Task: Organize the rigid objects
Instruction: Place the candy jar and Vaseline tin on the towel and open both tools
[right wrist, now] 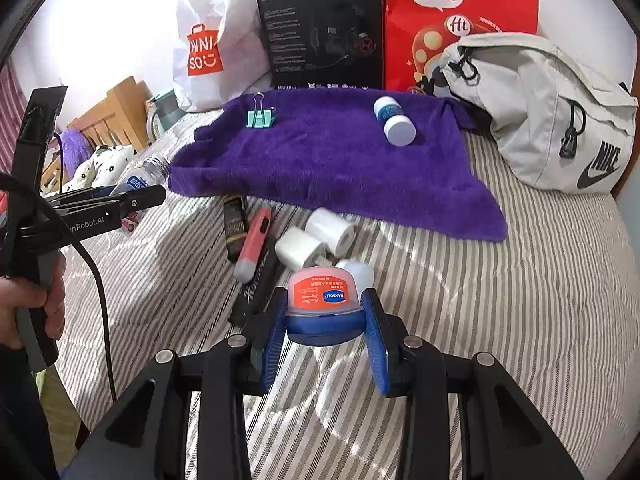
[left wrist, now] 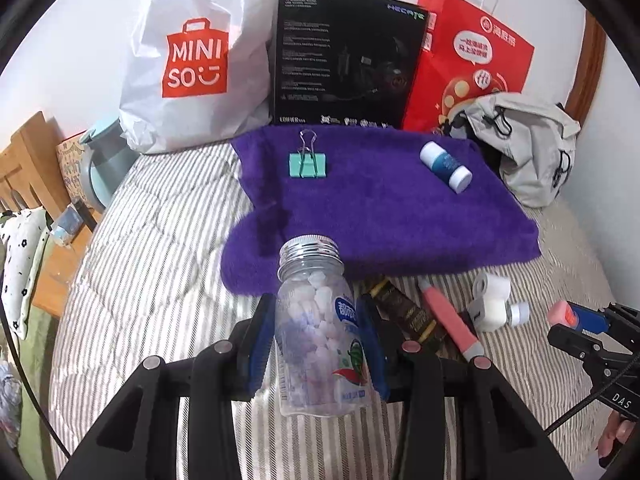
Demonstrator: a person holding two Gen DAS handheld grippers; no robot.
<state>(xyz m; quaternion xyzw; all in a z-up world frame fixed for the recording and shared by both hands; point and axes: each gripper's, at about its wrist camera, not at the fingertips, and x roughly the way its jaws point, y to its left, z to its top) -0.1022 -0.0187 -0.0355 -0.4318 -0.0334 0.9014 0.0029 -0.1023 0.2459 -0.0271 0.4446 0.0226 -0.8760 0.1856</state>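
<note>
Rigid objects, partly sorted onto the towel (left wrist: 384, 208), the landmark for every place below. On the towel: a clip (left wrist: 307, 165) at its far left and a small bottle (left wrist: 445, 166), lying on its side, at its far right, the two well apart. Off the towel, on the striped bedding just beside its near edge: a dark tube (right wrist: 234, 226), a pink cutter (right wrist: 254, 245), two white rolls (right wrist: 316, 240) and a white cap (right wrist: 358, 271), touching or close together in one loose heap. Held above the bedding near that edge: a candy bottle (left wrist: 320, 332), upright and lidless, clamped by its sides between the pads of the left gripper (left wrist: 318, 344); a jar (right wrist: 324, 300) with a blue lid, on its side, clamped by the lid in the right gripper (right wrist: 325, 326). Beyond the towel's far edge: a white bag (left wrist: 192, 60), a black box (left wrist: 344, 60) and a red bag (left wrist: 468, 64); to its right, a grey backpack (right wrist: 536, 108). Judged progress: two objects placed, two in hand and probably bound for the towel, about five left in the heap; under halfway.
</note>
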